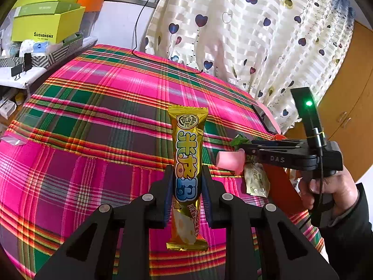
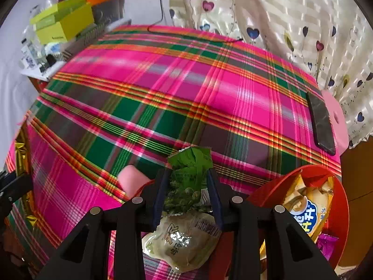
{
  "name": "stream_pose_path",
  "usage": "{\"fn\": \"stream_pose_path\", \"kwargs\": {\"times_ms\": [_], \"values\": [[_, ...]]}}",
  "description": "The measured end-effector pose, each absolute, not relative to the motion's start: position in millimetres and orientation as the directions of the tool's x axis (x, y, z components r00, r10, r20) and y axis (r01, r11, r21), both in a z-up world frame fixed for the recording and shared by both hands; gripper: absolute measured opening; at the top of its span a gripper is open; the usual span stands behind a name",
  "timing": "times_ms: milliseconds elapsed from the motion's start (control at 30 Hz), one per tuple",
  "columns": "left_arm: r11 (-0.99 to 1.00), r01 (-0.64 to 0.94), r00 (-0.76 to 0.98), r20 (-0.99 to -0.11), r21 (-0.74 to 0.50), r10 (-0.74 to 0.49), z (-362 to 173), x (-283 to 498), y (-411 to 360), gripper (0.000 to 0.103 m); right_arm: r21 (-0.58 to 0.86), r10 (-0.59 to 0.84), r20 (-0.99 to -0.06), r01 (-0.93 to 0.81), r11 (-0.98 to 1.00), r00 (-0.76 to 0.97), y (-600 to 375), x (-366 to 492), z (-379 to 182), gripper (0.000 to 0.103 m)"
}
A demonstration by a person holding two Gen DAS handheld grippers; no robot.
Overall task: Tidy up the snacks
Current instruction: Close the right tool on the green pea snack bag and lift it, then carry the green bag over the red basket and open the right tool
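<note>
My left gripper (image 1: 186, 175) is shut on a long gold snack bar (image 1: 187, 163) with blue and green lettering, held upright above the plaid cloth (image 1: 93, 128). My right gripper (image 2: 188, 179) is shut on a green and white snack packet (image 2: 186, 210) that hangs from its jaws; it also shows in the left wrist view (image 1: 256, 182) at the right. A red bowl (image 2: 342, 210) at the right of the right gripper holds several snack packets (image 2: 305, 210). The gold bar shows at the left edge of the right wrist view (image 2: 21, 154).
A black phone (image 2: 320, 123) lies on a pink object (image 2: 336, 116) at the cloth's far right. A pink soft piece (image 2: 130, 180) sits by the right gripper. Yellow-green boxes (image 1: 46, 23) stand on a shelf at the far left. A heart-print curtain (image 1: 256, 35) hangs behind. A black cable (image 1: 163, 63) crosses the far edge.
</note>
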State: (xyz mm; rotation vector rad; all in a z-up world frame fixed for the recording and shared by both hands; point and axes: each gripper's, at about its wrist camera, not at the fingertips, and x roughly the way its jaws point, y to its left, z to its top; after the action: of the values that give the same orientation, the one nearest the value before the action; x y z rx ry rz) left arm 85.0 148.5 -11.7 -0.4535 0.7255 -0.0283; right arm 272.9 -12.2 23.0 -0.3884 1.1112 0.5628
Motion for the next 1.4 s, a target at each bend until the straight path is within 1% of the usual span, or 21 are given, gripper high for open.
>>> {"fn": "stream_pose_path", "kwargs": {"times_ms": [133, 300, 633, 800, 1033, 1400], "values": [[0.903, -0.126, 0.75, -0.635, -0.41, -0.184, -12.3, 86.9, 145.4, 0.023, -0.023, 0.204, -0.93, -0.6, 0.8, 0.307, -10.9, 276.2, 10.0, 0.033], [0.908, -0.124, 0.751, -0.637, -0.399, -0.177, -8.6, 87.6, 140.4, 0.023, 0.0, 0.25, -0.914, -0.613, 0.79, 0.321, -14.2, 268.4, 17.3, 0.03], [0.927, -0.132, 0.743, -0.654, -0.352, -0.143, 8.2, 86.5, 117.9, 0.023, 0.081, 0.396, -0.841, -0.638, 0.766, 0.369, -37.0, 240.1, 59.3, 0.029], [0.937, -0.115, 0.745, -0.652, -0.33, -0.139, 19.8, 84.5, 101.8, 0.023, 0.101, 0.441, -0.806, -0.642, 0.76, 0.395, -55.4, 222.0, 80.7, 0.029], [0.948, -0.074, 0.753, -0.641, -0.309, -0.15, 37.4, 82.5, 76.2, 0.023, 0.109, 0.468, -0.761, -0.623, 0.775, 0.45, -90.0, 204.1, 106.6, 0.029], [0.959, -0.014, 0.76, -0.627, -0.282, -0.173, 57.1, 85.4, 44.3, 0.023, 0.118, 0.46, -0.718, -0.56, 0.82, 0.523, -146.0, 193.2, 128.6, 0.029]]}}
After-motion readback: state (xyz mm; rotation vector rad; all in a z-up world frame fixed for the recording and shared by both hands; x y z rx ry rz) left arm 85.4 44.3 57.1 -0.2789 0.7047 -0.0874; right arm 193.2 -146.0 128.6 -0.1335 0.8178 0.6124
